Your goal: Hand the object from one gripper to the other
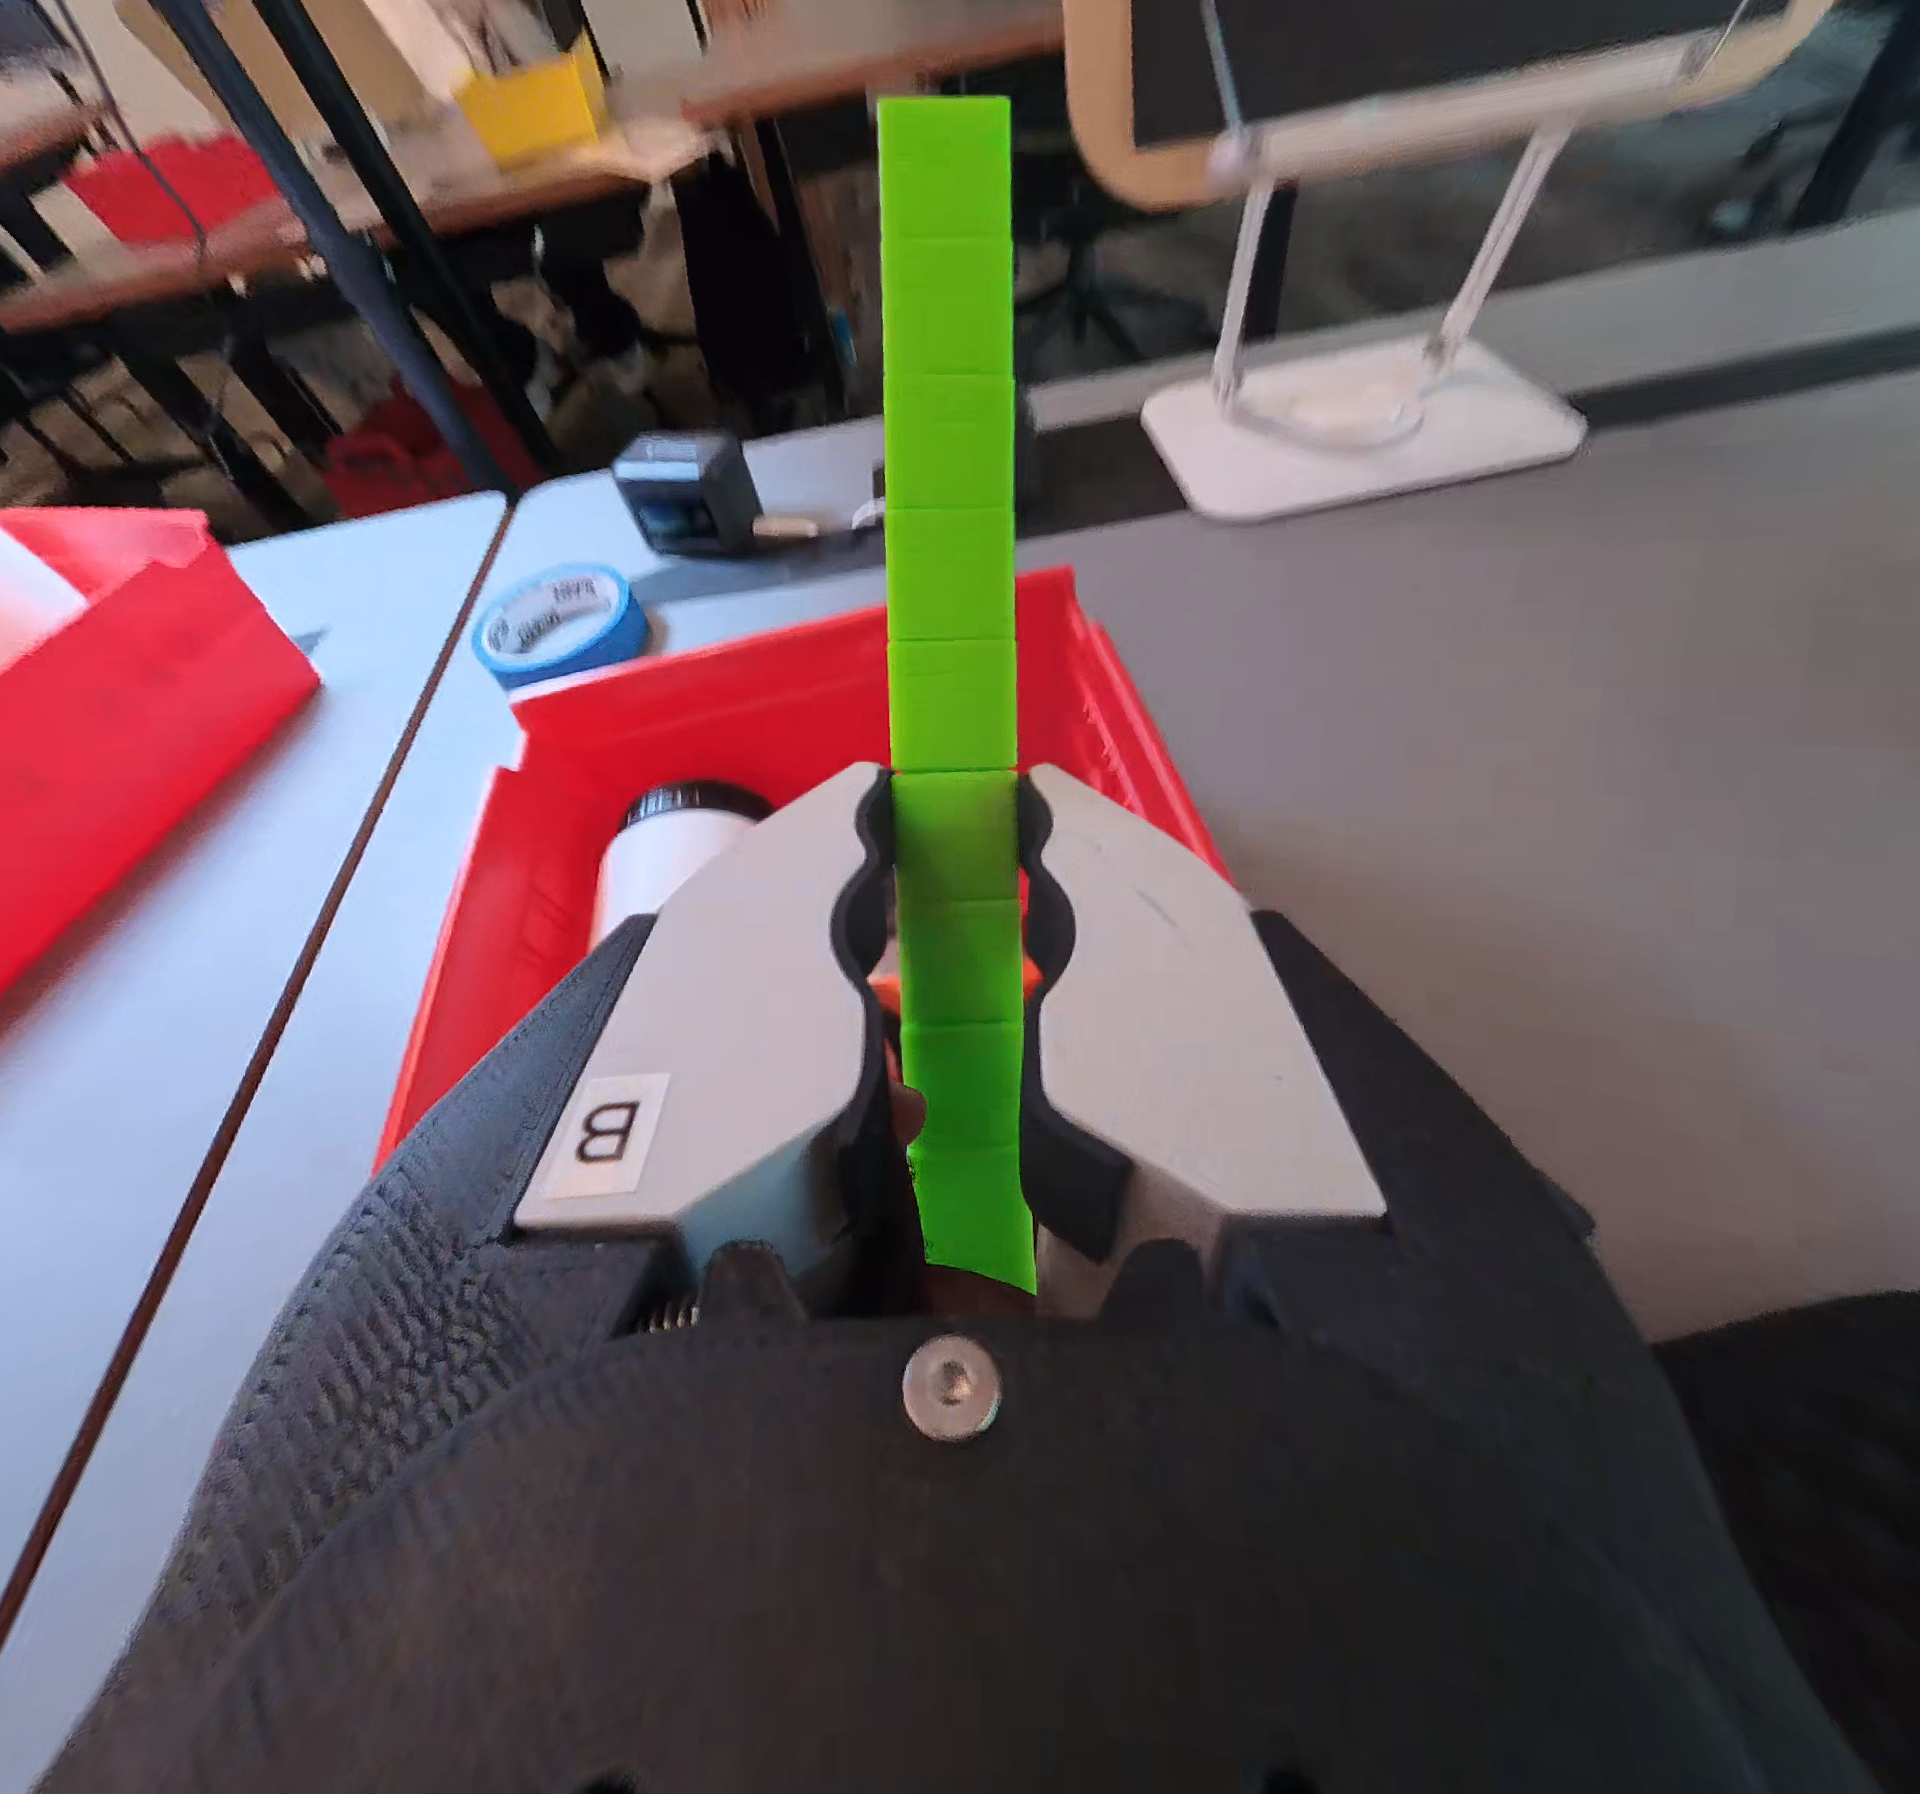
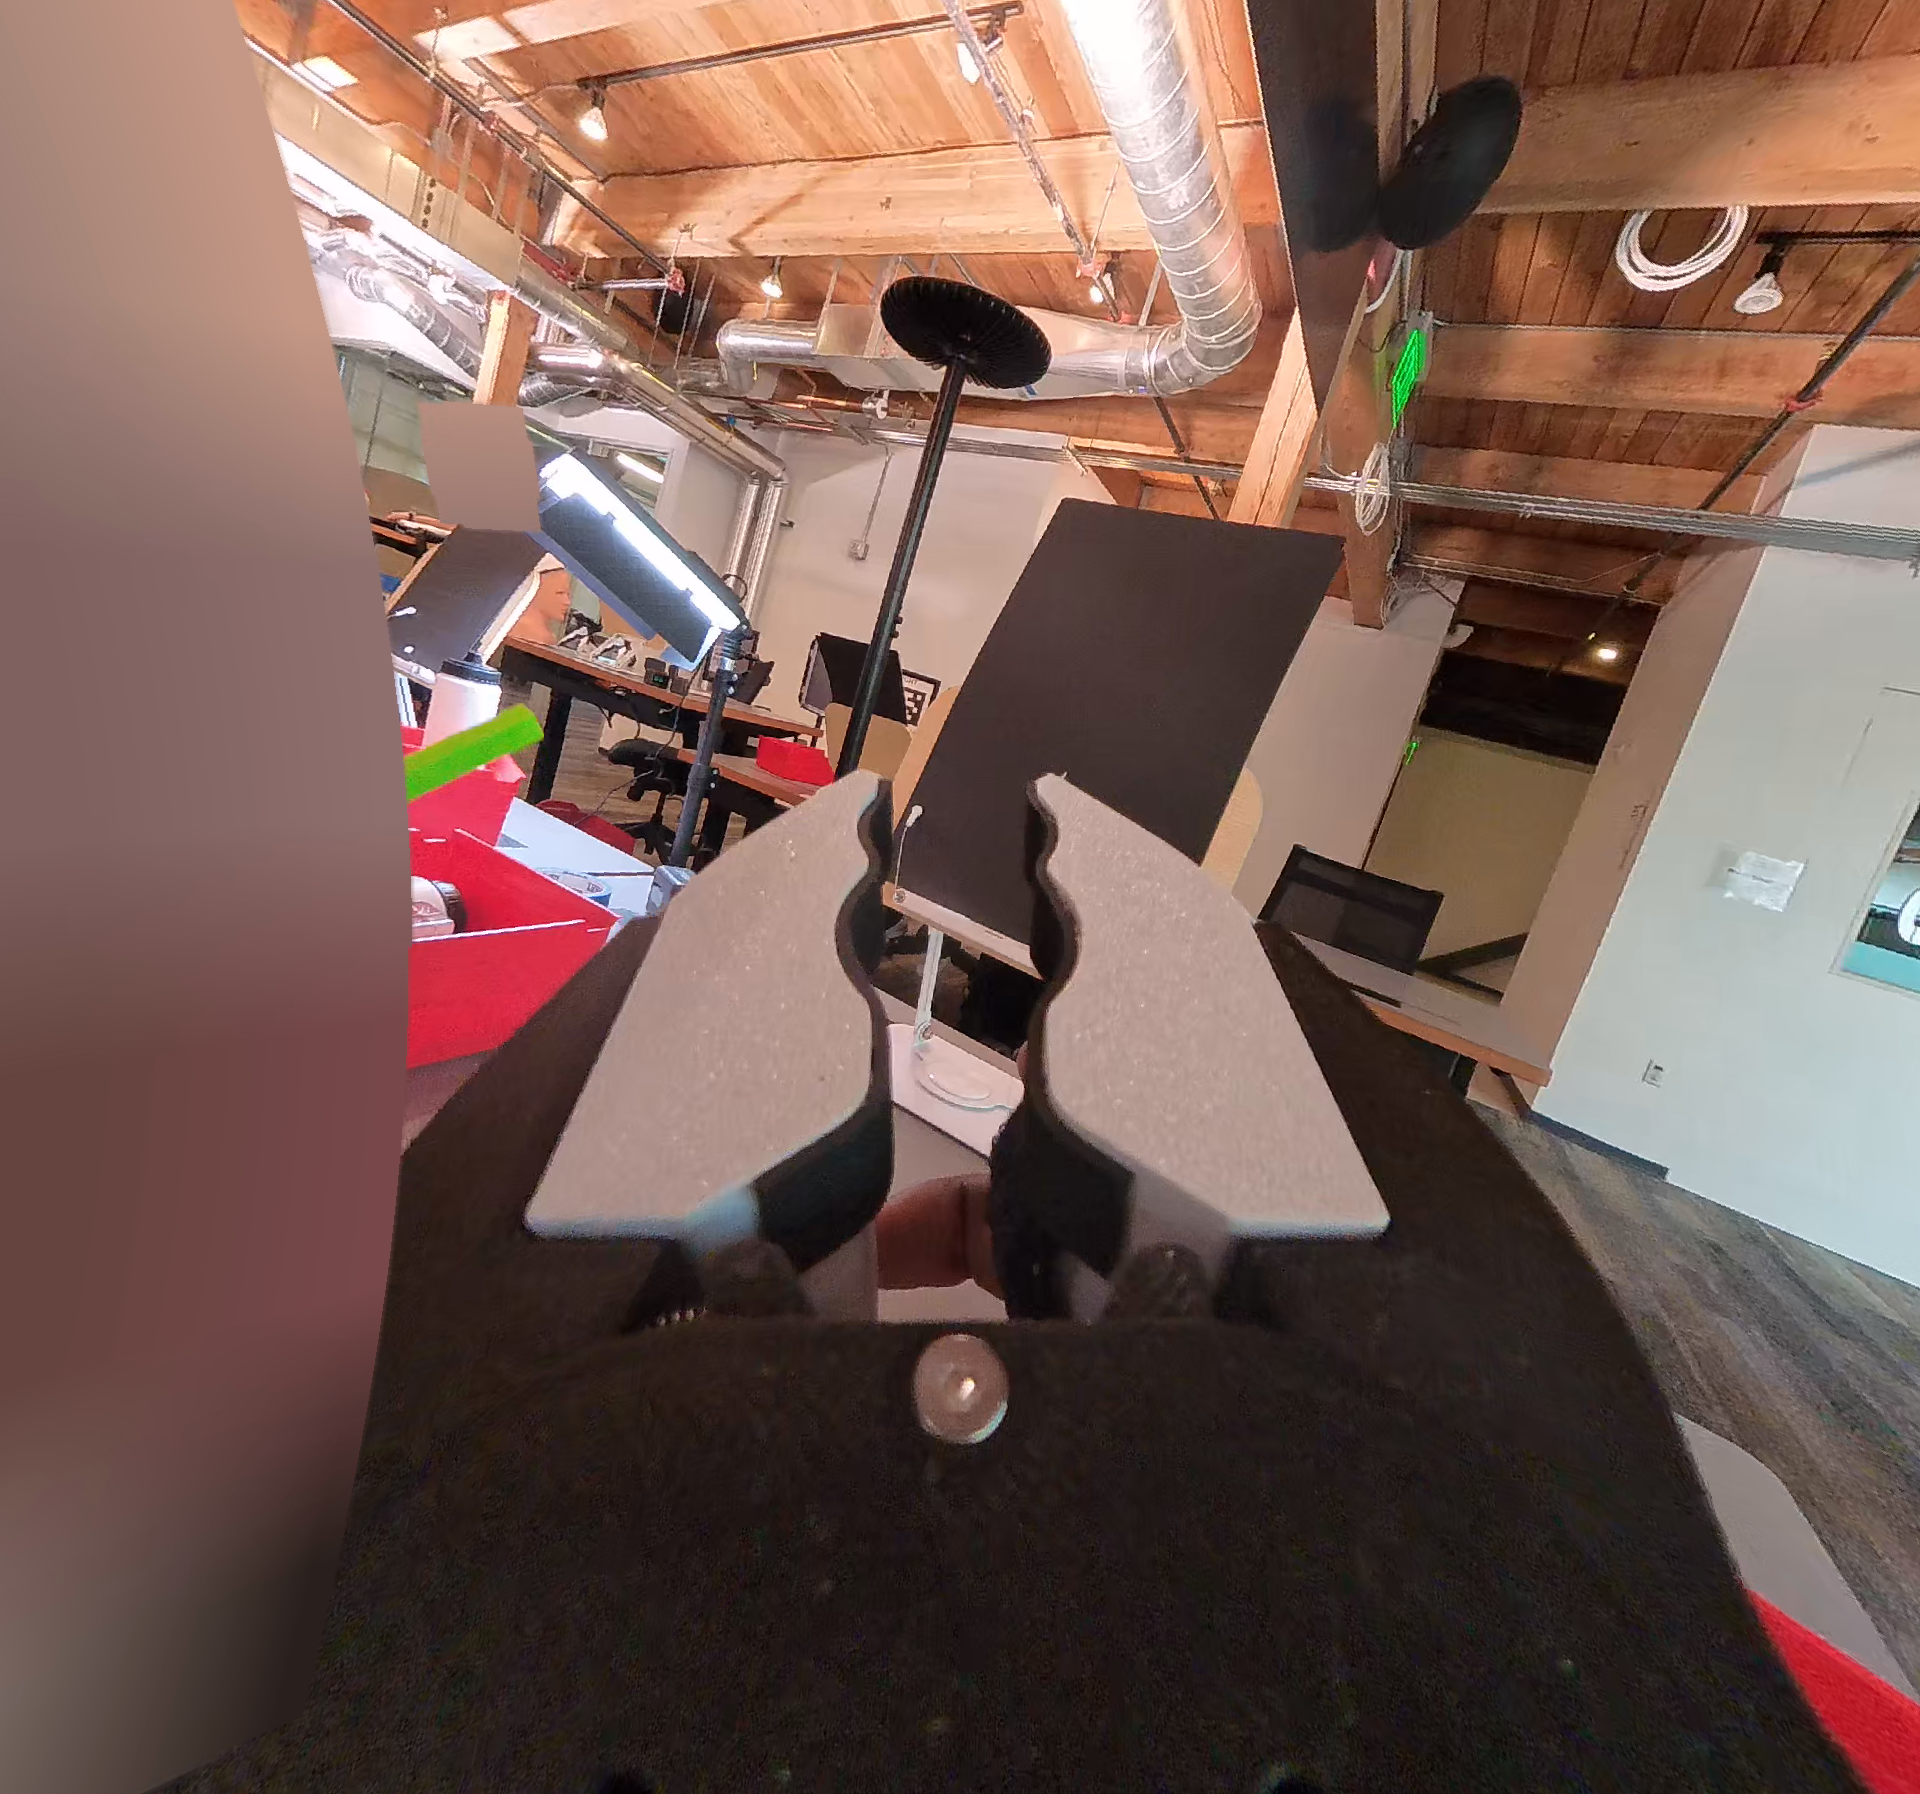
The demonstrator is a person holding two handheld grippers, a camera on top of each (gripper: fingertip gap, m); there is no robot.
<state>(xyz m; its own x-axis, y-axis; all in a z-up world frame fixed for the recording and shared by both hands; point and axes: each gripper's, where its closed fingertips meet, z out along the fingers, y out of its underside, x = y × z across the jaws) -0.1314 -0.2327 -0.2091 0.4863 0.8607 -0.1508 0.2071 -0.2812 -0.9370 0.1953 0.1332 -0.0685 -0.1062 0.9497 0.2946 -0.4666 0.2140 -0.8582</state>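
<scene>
A long bright green segmented bar (image 1: 948, 456) runs straight out along my left gripper's fingers. My left gripper (image 1: 954, 783) is shut on the bar's lower part, with most of its length sticking out past the fingertips, above a red bin (image 1: 727, 705). In the right wrist view the bar's far end (image 2: 473, 750) shows at the left, tilted, above the red bin (image 2: 499, 955). My right gripper (image 2: 958, 794) is open and empty, pointing up and away over the table, well to the right of the bar.
The red bin holds a white cylinder with a black cap (image 1: 675, 835). A blue tape roll (image 1: 561, 624), a small black device (image 1: 686, 492) and a monitor on a white stand (image 1: 1361, 425) sit on the grey table (image 1: 1455, 809). A second red bin (image 1: 135, 705) is at the left. One gripper's finger ends stand about 50 centimetres off the other's.
</scene>
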